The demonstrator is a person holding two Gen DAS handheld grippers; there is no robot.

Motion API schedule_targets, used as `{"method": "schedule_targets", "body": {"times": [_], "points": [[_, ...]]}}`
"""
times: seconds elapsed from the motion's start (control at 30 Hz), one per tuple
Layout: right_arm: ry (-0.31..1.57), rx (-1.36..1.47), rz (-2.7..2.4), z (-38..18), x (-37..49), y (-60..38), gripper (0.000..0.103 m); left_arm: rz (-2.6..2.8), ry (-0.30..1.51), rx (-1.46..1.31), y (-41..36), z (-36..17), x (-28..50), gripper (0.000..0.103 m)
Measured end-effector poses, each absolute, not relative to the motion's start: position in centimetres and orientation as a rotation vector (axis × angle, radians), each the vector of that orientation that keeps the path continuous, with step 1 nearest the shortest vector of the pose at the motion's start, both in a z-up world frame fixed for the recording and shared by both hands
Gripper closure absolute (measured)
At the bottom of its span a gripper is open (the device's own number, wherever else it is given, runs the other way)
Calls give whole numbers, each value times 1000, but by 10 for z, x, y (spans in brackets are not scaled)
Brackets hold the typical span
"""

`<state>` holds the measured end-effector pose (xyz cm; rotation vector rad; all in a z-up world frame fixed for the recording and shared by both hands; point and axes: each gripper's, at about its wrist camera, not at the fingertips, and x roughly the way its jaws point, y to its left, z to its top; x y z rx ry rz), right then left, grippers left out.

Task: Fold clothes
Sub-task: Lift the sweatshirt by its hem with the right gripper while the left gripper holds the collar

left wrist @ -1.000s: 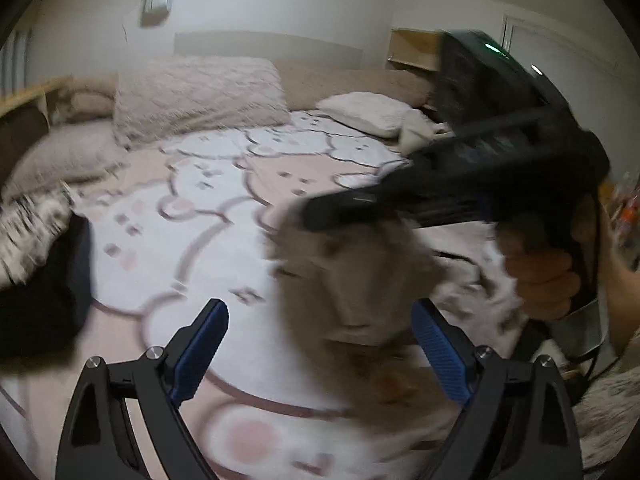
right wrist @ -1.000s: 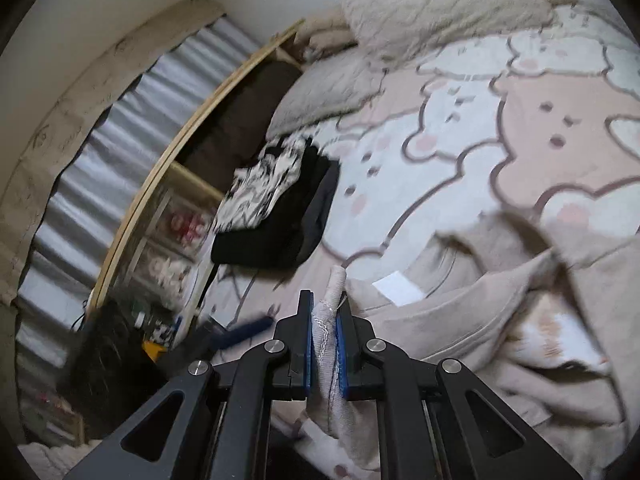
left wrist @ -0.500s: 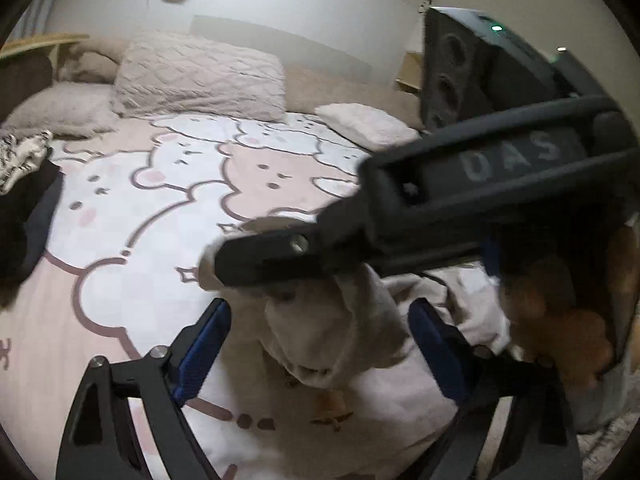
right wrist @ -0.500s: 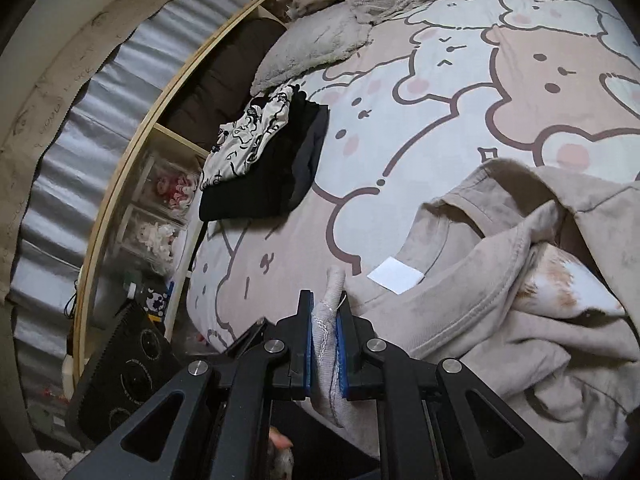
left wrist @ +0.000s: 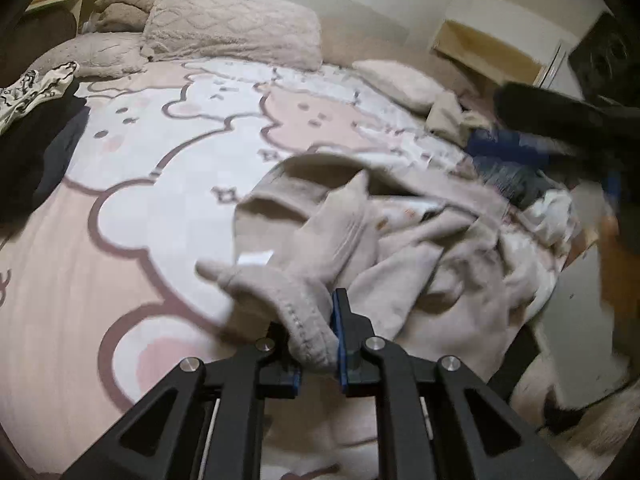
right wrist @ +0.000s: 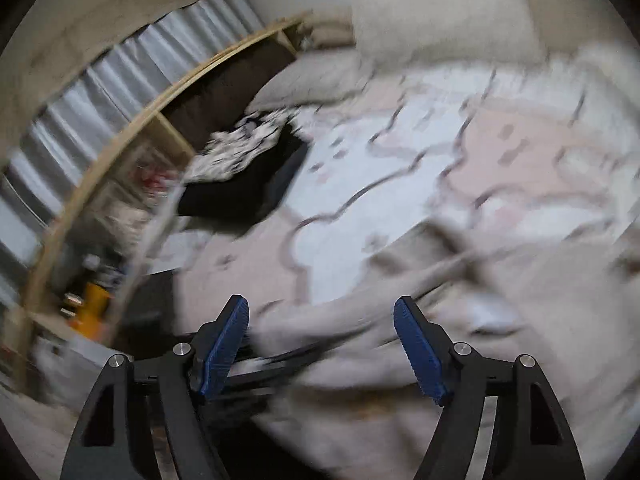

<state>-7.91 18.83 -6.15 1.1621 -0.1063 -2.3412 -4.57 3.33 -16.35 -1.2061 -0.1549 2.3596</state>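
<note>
Gripping tool first: the left gripper sits at the bottom centre of the left wrist view, its jaws closing with the ribbed cuff of a beige sweatshirt pinched between the blue pads. From that cuff the sleeve runs up and to the right into the rest of the garment, which lies crumpled over the right half of the frame on a pink and white bear-print bedspread.

At the upper right of the same view the right gripper appears as a dark blurred bar with a blue pad, standing in front of a heap of other clothes and part of the room behind it. In its own view the right gripper has its jaws opening; the blue pads stand wide apart at the bottom of the frame with beige cloth lying beyond and between them, apparently untouched by either pad, though heavy motion blur makes that hard to confirm.

Around the garment: a quilted pillow at the top of the left wrist view, a smaller cushion right of centre, and a dark folded stack topped with a black-and-white patterned piece at the left edge. A wooden shelf unit curves along the left side of the right wrist view
</note>
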Motion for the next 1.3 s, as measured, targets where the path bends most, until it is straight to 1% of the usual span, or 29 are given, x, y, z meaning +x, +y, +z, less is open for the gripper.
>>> {"method": "schedule_targets", "body": {"times": [0.03,0.07,0.1,0.13,0.2,0.3,0.37,0.4,0.43,0.47,0.5,0.53,0.63,0.7,0.77,0.8,0.9,1.0,1.17,1.3], "points": [[4,1158,-2395,-62,-83,192,30,2351,-160,-1222,32,-168,-45,90],[151,1153,-2447,-66,-89,195,39,2344,-165,-1234,31,-172,-45,90],[277,1165,-2476,-72,-96,195,44,2338,-167,-1245,31,-175,-44,90],[352,1183,-2483,-78,-102,195,44,2332,-169,-1253,30,-178,-43,90],[429,1231,-2452,-91,-119,192,44,2320,-180,-1262,30,-182,-41,90],[474,1295,-2382,-109,-149,176,44,2309,-201,-1272,32,-184,-40,90],[551,1342,-2322,-127,-171,159,44,2301,-219,-1278,31,-186,-40,90],[593,1365,-2289,-135,-177,152,51,2297,-225,-1280,30,-187,-40,90],[638,1394,-2251,-145,-185,145,61,2294,-230,-1281,30,-188,-39,90],[693,1451,-2213,-158,-196,139,78,2292,-235,-1282,30,-189,-39,90],[737,1493,-2196,-167,-203,136,92,2292,-238,-1279,29,-188,-39,90],[785,1502,-2191,-175,-207,135,98,2299,-237,-1275,28,-187,-38,90],[996,1367,-2274,-177,-208,141,98,2334,-231,-1267,23,-183,-40,90],[1202,1135,-2381,-162,-197,149,98,2390,-216,-1296,21,-182,-48,90],[1447,861,-2470,-142,-180,157,99,2458,-200,-1298,20,-175,-61,93],[1498,775,-2509,-131,-174,162,99,2489,-191,-1275,20,-168,-67,93],[1554,537,-2681,-80,-158,185,99,2579,-182,-1156,18,-135,-87,93],[1548,336,-2845,-18,-138,209,99,2656,-213,-1006,17,-88,-108,93],[1453,95,-3058,89,-100,243,99,2809,-106,-695,21,17,-130,93],[1474,-113,-3146,148,-68,256,99,2904,-13,-419,23,112,-124,93]]}}
